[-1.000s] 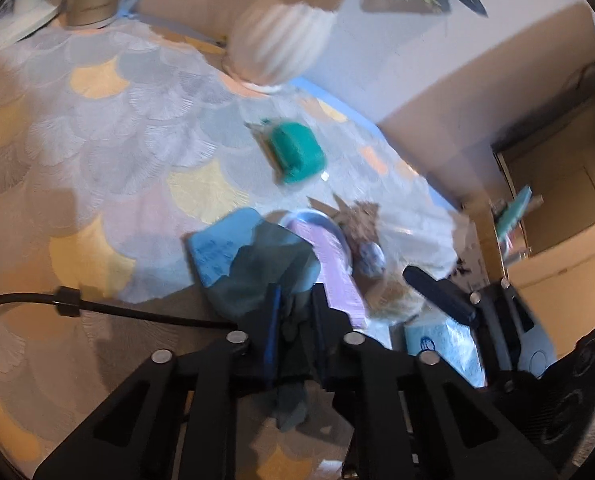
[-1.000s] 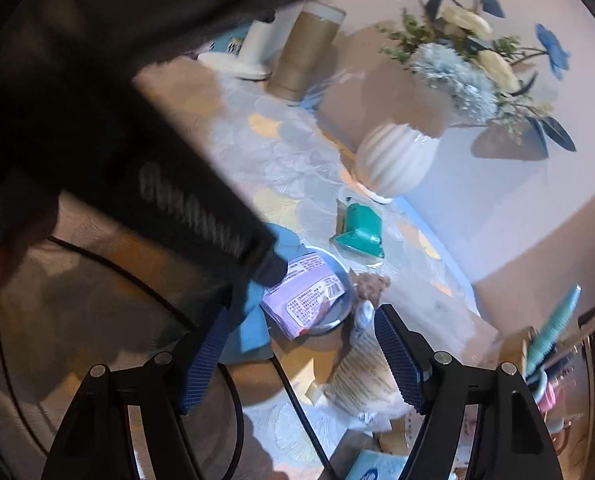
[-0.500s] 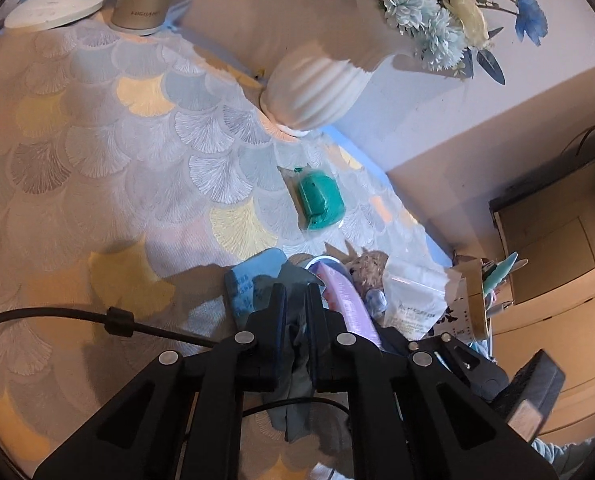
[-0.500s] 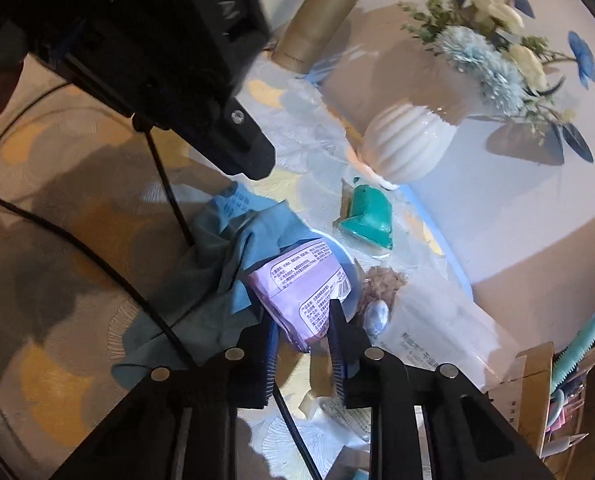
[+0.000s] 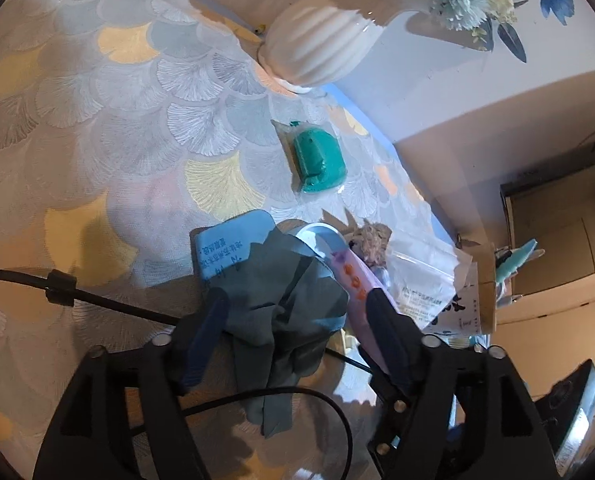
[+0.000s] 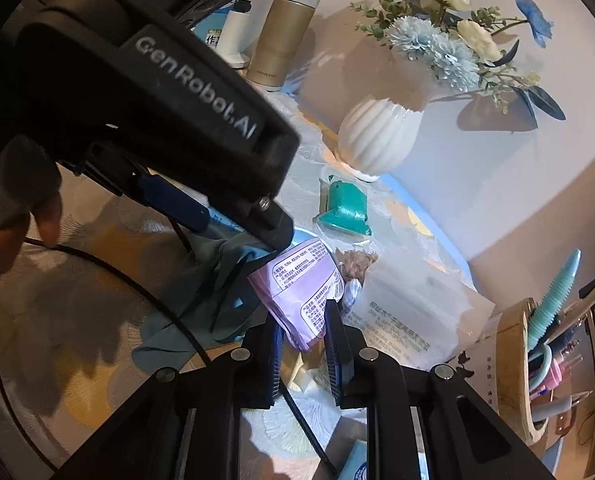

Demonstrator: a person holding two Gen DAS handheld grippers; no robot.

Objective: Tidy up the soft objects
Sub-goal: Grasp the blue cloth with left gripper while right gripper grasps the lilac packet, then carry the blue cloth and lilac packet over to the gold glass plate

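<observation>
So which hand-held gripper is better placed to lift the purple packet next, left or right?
Right. The right hand-held gripper has just closed on the purple packet, pads pressing its lower end. The left hand-held gripper has just opened, with the grey-blue cloth loose between its jaws.

Left gripper (image 5: pixel 297 320) angled down, jaws just opened wide — pads not pressing grey-blue cloth (image 5: pixel 289 304) between them. Right gripper (image 6: pixel 303 336) angled down, jaws narrow — pinching purple packet (image 6: pixel 301 292).
</observation>
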